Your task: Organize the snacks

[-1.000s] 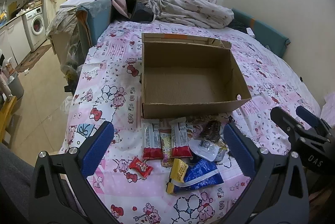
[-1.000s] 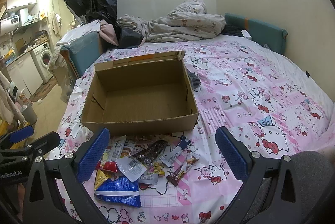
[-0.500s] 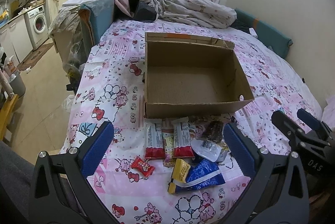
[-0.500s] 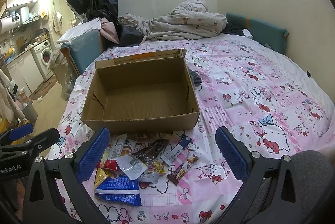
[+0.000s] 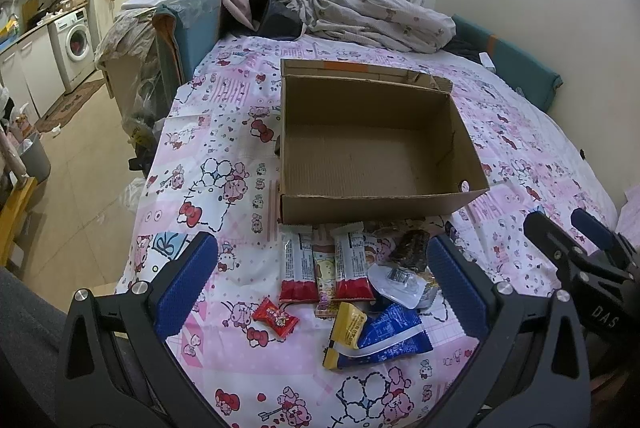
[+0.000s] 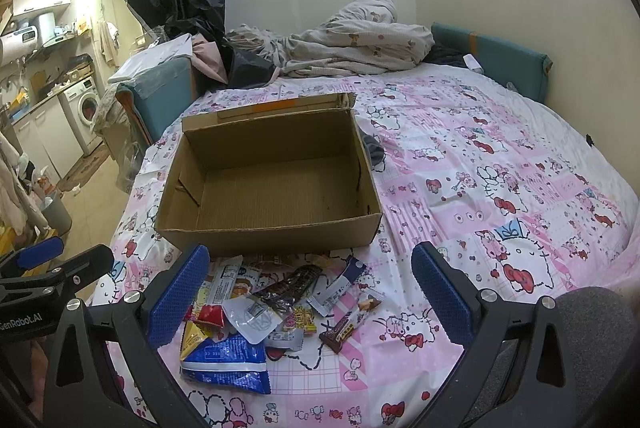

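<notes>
An open, empty cardboard box (image 5: 372,203) sits on the pink patterned bed; it also shows in the right wrist view (image 6: 272,236). A pile of snack packets lies in front of it: two red-and-white bars (image 5: 296,268), a small red candy (image 5: 276,316), a yellow packet (image 5: 348,324), a blue bag (image 5: 388,336) (image 6: 228,360), a dark bar (image 6: 292,288) and a brown chocolate bar (image 6: 352,324). My left gripper (image 5: 320,288) is open and empty above the pile. My right gripper (image 6: 308,304) is open and empty above the pile, to the right of the left one.
The bed's left edge (image 5: 148,187) drops to a tiled floor. A crumpled blanket (image 5: 372,15) and clothes lie at the head of the bed. A teal cushion (image 6: 492,59) lines the right wall. A dark sock (image 6: 374,147) lies right of the box.
Both grippers have drifted slightly; the box and snacks sit a touch lower and to the right in the left view. Nothing was grasped or moved.
</notes>
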Demonstrator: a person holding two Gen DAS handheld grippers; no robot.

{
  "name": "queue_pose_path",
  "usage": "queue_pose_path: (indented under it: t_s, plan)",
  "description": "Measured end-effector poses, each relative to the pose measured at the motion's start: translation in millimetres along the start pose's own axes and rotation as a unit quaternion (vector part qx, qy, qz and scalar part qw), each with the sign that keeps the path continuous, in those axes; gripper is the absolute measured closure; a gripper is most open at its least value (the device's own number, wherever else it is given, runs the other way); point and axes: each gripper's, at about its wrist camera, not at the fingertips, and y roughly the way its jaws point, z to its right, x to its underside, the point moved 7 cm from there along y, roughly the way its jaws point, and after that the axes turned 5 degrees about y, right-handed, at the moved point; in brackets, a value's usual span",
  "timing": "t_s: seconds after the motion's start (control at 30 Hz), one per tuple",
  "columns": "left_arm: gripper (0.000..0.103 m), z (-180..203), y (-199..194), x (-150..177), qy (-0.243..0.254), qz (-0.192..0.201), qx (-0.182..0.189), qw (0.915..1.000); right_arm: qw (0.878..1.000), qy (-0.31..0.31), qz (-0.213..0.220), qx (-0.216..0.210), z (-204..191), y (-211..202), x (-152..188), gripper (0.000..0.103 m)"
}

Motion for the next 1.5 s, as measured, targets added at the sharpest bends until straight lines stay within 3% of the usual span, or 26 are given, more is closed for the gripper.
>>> queue_pose_path:
  t_s: [0.5,0.63,0.77,1.0,1.13,1.27,1.37,1.43,1.5]
  plan:
    - [0.000,-5.7,5.2,3.1,-0.016,-0.018,0.001,0.9997,1.000,-0.002,-0.013,-0.008,-3.1,2.6,1.8,0.000]
    - [0.000,-11.2,16.4,-0.4,-0.015,-0.057,0.000,0.9983,0.991,0.053,-0.101,-0.073,-0.4,22.1,10.2,0.000]
    - [0.000,-36.2,29.1,-18.5,-0.036,-0.093,-0.014,0.9949,0.955,0.103,-0.258,-0.104,-4.6,66.9,45.3,0.000]
    - [0.000,-55.0,37.0,-36.3,-0.024,-0.115,-0.029,0.9927,0.908,0.108,-0.392,-0.099,-38.8,108.0,103.8,0.002]
    - [0.000,-56.7,44.8,-32.4,-0.038,-0.128,-0.015,0.9909,0.910,0.041,-0.407,-0.070,-60.5,124.1,128.7,0.001]
    - [0.000,-52.4,44.8,-28.3,-0.045,-0.137,0.001,0.9895,0.903,-0.009,-0.426,-0.049,-78.9,138.5,153.7,0.001]
    - [0.000,-52.8,42.4,-26.7,-0.054,-0.143,0.014,0.9881,0.910,-0.037,-0.412,-0.027,-86.3,139.5,160.8,0.002]
    - [0.000,-53.9,43.1,-24.6,-0.057,-0.150,0.018,0.9868,0.914,-0.053,-0.401,-0.024,-92.9,135.1,162.2,0.022]
    - [0.000,-55.8,44.1,-21.8,-0.056,-0.159,0.019,0.9854,0.915,-0.048,-0.399,-0.029,-96.2,125.2,161.6,0.024]
